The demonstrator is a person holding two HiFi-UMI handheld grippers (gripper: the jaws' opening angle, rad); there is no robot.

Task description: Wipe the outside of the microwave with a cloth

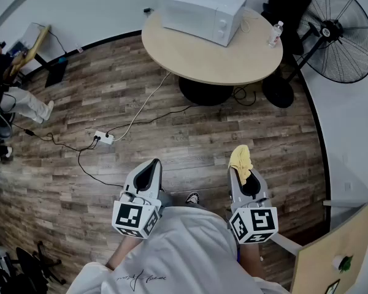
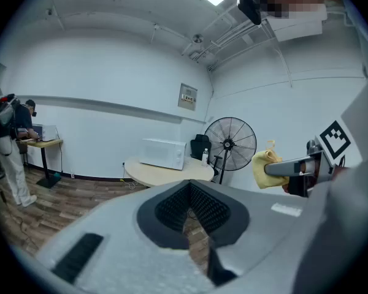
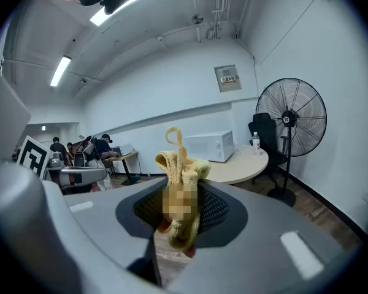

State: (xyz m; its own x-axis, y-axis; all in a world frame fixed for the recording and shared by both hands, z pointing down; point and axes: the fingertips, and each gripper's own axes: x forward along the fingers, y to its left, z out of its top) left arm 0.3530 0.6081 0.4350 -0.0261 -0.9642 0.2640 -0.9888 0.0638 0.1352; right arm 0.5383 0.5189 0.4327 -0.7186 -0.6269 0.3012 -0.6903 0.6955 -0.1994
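— Two hand-held grippers: how are they held?
— Both low, in front of the person's body, pointing forward over the floor. The left hand-held gripper (image 1: pixel 154 163) is clenched and empty. The right hand-held gripper (image 1: pixel 241 171) clamps one yellow cloth (image 1: pixel 239 157).
— The microwave (image 1: pixel 200 12)?
— One, at the worktop's (image 1: pixel 202 63) far edge, well apart from both.

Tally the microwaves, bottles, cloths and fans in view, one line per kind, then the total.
Microwave: 1
Water bottle: 1
Yellow cloth: 1
Fan: 1
Total: 4
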